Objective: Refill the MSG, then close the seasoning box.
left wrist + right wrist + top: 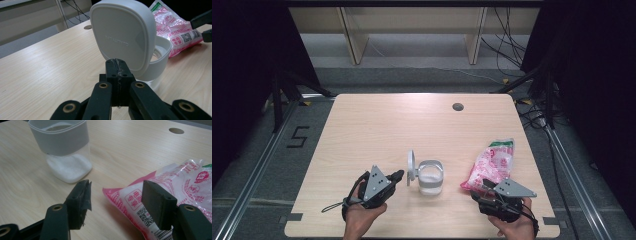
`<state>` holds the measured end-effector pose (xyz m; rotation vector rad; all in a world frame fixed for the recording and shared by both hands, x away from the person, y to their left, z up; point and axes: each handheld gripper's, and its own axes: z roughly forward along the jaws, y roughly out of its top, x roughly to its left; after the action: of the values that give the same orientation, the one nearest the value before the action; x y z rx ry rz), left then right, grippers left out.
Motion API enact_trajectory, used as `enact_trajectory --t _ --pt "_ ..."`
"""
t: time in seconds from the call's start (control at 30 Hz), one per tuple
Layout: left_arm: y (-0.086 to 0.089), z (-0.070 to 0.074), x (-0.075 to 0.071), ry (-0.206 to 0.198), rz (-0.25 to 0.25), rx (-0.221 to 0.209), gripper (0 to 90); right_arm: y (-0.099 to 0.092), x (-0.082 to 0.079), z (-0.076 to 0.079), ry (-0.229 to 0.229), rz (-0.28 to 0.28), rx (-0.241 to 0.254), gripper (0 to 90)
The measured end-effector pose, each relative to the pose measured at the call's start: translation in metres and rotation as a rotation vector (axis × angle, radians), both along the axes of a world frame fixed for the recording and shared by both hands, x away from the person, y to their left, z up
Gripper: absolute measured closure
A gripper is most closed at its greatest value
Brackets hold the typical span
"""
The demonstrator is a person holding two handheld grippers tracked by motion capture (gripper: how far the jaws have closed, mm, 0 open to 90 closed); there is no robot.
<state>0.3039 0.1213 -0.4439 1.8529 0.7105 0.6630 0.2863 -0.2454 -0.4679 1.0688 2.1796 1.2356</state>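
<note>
A clear jar with a grey-white collar stands at the table's front middle, with white powder in its bottom. Its hinged lid stands up open on the jar's left side. My left gripper points at the lid from the left; its jaws are shut with nothing between them, right in front of the lid. A pink and white bag lies to the right of the jar. My right gripper is open at the bag's near corner, which lies between the jaws.
A round cable hole is set in the table's far side. My hands are near the front edge. Dark stands and loose cables surround the table on the floor, with shelf legs behind.
</note>
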Motion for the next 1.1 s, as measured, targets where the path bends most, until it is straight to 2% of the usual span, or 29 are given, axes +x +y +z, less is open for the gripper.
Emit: enact_trajectory --t 0.03,0.07,0.1,0.13,0.23,0.27,0.33,0.37,0.47,0.5,0.53,0.63,0.73,0.77,0.8,0.87,0.9,0.93,0.97,1.03,1.07,1.1 --pt "-0.001 0.000 -0.001 0.016 0.009 -0.006 89.3 0.001 -0.002 0.000 0.003 -0.014 -0.005 40.5" --pt "-0.001 0.001 0.001 -0.006 -0.001 0.001 89.3 0.000 -0.003 0.001 0.003 -0.010 -0.008 40.5" --pt "-0.002 0.002 -0.001 0.016 0.008 -0.010 89.3 0.000 -0.003 0.000 -0.003 -0.006 -0.008 40.5" --pt "-0.002 0.003 0.001 -0.004 0.000 -0.003 89.3 0.001 -0.004 -0.001 -0.003 -0.010 -0.006 40.5" --pt "-0.004 0.005 0.003 -0.011 -0.006 -0.001 89.3 0.000 -0.007 0.000 0.007 -0.009 -0.010 40.5" --pt "-0.005 0.004 0.002 0.014 0.005 -0.015 89.3 0.000 -0.007 -0.001 -0.004 -0.012 0.005 40.5" --pt "-0.005 0.005 0.003 0.012 0.000 -0.008 89.3 -0.001 -0.009 0.000 0.003 -0.010 -0.006 40.5" --pt "-0.005 0.006 0.005 -0.008 -0.010 -0.003 89.3 -0.002 -0.009 0.000 0.000 -0.002 -0.010 40.5" --pt "-0.005 0.008 0.006 -0.014 -0.010 -0.005 89.3 0.000 -0.013 -0.001 0.027 -0.019 0.004 40.5" --pt "-0.005 0.008 0.006 -0.009 -0.013 -0.007 89.3 -0.001 -0.012 -0.002 0.011 -0.009 -0.002 40.5" --pt "-0.005 0.009 0.005 0.004 -0.001 -0.009 89.3 -0.001 -0.013 -0.002 0.014 -0.009 -0.002 40.5" --pt "-0.006 0.010 0.005 0.007 0.003 -0.020 89.3 0.000 -0.015 -0.003 0.022 0.002 0.004 40.5" --pt "-0.006 0.011 0.005 0.003 0.001 -0.012 89.3 -0.001 -0.016 -0.002 0.016 0.020 -0.006 40.5" --pt "-0.006 0.012 0.005 -0.004 -0.003 0.001 89.3 -0.001 -0.016 -0.002 0.011 0.018 0.008 40.5" --pt "-0.008 0.011 0.005 0.003 -0.005 -0.014 89.3 -0.001 -0.017 -0.001 0.014 0.009 0.015 40.4" --pt "-0.009 0.011 0.006 0.002 -0.010 -0.004 89.3 -0.002 -0.018 -0.001 0.021 0.007 0.007 40.4" --pt "-0.009 0.012 0.008 -0.019 -0.015 0.003 89.3 -0.002 -0.019 -0.002 0.020 -0.003 0.003 40.4" --pt "-0.010 0.011 0.007 -0.002 -0.012 -0.004 89.3 -0.002 -0.019 -0.002 0.030 -0.003 0.001 40.4" --pt "-0.011 0.011 0.006 0.002 -0.013 -0.006 89.3 -0.002 -0.019 -0.002 0.017 0.008 0.002 40.4" --pt "-0.013 0.012 0.006 -0.008 -0.015 -0.008 89.3 -0.002 -0.019 -0.003 0.012 0.011 0.000 40.4" --pt "-0.013 0.013 0.007 -0.026 -0.021 0.001 89.3 -0.001 -0.021 -0.002 0.033 -0.002 0.012 40.4" --pt "-0.014 0.013 0.007 -0.026 -0.022 0.000 89.3 -0.001 -0.021 -0.002 0.031 -0.001 0.010 40.4"
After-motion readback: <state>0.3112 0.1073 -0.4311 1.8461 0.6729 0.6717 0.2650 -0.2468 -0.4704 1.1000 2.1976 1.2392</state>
